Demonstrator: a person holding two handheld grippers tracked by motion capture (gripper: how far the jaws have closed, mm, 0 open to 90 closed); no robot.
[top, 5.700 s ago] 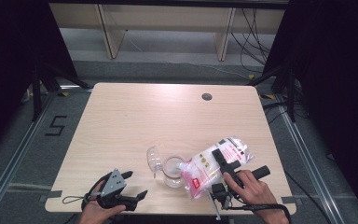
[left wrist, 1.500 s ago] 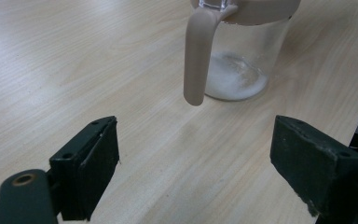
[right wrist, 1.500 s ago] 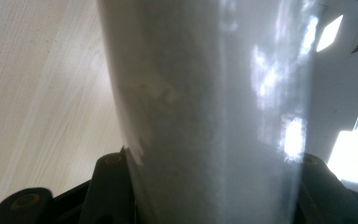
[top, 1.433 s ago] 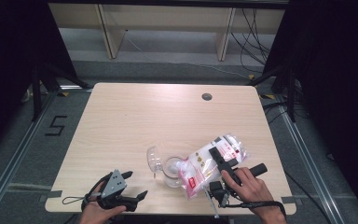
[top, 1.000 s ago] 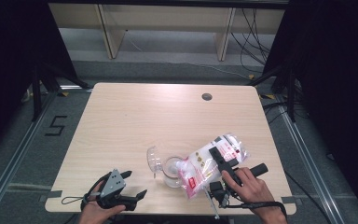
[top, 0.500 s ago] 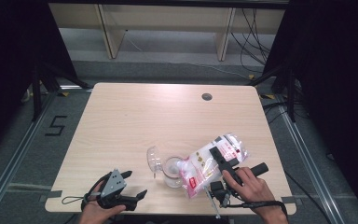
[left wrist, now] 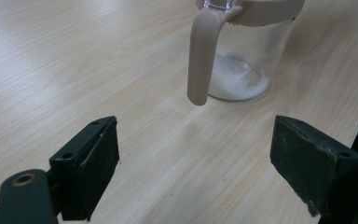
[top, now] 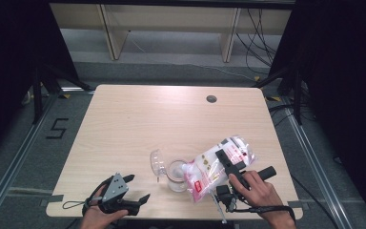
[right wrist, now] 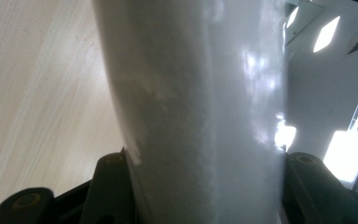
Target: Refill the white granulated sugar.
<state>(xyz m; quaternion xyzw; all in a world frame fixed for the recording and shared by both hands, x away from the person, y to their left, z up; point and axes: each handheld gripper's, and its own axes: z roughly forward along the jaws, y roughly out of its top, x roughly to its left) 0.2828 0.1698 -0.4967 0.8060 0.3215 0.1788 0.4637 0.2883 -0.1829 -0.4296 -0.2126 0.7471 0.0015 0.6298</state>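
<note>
At the near left corner of the surface, the left tool rests low in the person's left hand, its jaws spread wide and gripping nothing. The left gripper view looks between those two black jaws at bare wood, with the jar standing upright a little beyond them and not touching either one. The jar is clear, has a beige rim and a beige handle hanging down the side facing the tool, and holds a thin layer of white powder on its bottom. In the high view the jar stands near the front edge, about midway across, with its clear hinged lid flipped open to the left. Just right of it, the bag of white powder with red print lies tilted, its lower end at the jar's mouth and its upper end raised to the right. The right tool is clamped across the bag, held by the right hand. In the right gripper view the bag bulges between the two jaws, pressed on both sides.
</note>
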